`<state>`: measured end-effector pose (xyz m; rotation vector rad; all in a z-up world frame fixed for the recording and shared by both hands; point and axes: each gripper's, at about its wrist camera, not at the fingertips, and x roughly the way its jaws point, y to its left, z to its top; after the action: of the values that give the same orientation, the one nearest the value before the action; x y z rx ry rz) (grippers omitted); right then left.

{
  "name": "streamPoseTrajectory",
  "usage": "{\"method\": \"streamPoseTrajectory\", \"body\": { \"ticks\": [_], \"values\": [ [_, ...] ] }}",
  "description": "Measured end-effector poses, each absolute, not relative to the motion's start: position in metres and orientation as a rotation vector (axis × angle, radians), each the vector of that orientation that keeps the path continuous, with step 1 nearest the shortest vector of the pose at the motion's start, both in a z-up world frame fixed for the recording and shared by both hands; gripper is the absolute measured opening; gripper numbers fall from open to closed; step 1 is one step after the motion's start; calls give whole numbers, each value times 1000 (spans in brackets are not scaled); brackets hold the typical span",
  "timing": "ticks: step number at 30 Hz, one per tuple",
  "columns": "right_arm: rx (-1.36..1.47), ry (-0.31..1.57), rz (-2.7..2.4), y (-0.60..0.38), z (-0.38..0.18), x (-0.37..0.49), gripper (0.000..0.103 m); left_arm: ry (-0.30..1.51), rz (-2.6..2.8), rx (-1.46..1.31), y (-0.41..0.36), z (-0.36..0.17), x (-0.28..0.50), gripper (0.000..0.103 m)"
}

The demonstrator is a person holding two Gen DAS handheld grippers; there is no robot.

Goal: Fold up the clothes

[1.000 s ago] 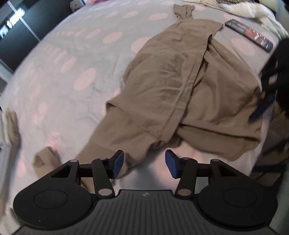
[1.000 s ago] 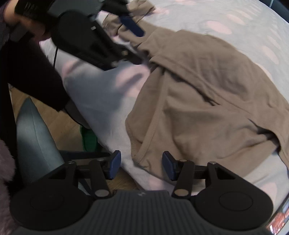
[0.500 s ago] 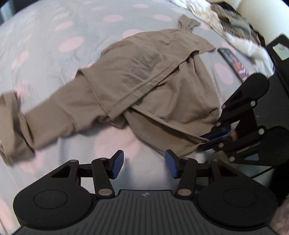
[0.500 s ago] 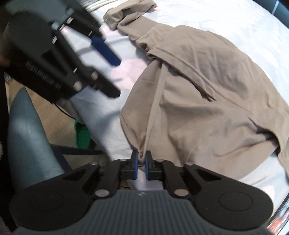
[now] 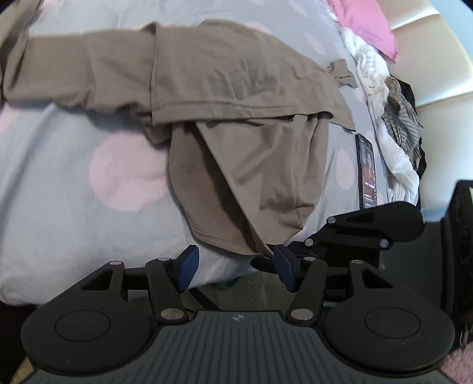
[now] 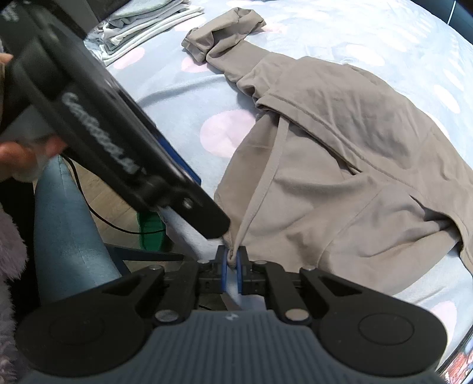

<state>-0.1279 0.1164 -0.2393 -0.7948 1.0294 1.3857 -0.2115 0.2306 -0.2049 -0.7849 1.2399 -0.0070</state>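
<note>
A tan long-sleeved shirt (image 5: 242, 97) lies crumpled on the bed, one sleeve stretched out to the left in the left wrist view. Its hem (image 5: 224, 242) hangs at the mattress edge. My right gripper (image 6: 232, 263) is shut on a bunched bit of that hem, which is pulled into a taut ridge. My left gripper (image 5: 236, 270) hovers at the same edge with its jaws opening. The hem lies just beyond its blue pads (image 5: 187, 267) and nothing is pressed between them. One of its fingers (image 6: 207, 218) reaches down right beside the right gripper's grip.
The bed sheet (image 5: 74, 206) is grey with pink dots. A phone (image 5: 366, 171) lies beside the shirt, with a heap of clothes (image 5: 393, 124) and a pink pillow (image 5: 366, 23) behind it. Folded laundry (image 6: 147, 26) sits at the far corner. A blue-grey chair (image 6: 65, 236) stands on the wooden floor below.
The right gripper went from open over the hem to shut on it. The left gripper rolled and swung round from the sleeve side to the hem beside the right gripper.
</note>
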Motion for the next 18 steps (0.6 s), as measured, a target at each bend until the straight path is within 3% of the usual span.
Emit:
{"method": "streamPoseTrajectory", "body": {
  "ticks": [10,12,14,16,18],
  "values": [
    [-759,1038,1410,114,-234,-133,7,1258,43,-865,219,-227,-198,52],
    [-756,1036,1418,114,-233,-134,7,1255,56,-863,217,-228,-197,44],
    [-755,1033,1423,115,-232,-134,7,1250,68,-861,216,-230,-197,14],
    [-755,1031,1424,115,-230,-134,8,1246,85,-835,217,-230,-198,7],
    [-760,1039,1420,116,-228,-133,14,1246,114,-754,216,-225,-199,5]
  ]
}}
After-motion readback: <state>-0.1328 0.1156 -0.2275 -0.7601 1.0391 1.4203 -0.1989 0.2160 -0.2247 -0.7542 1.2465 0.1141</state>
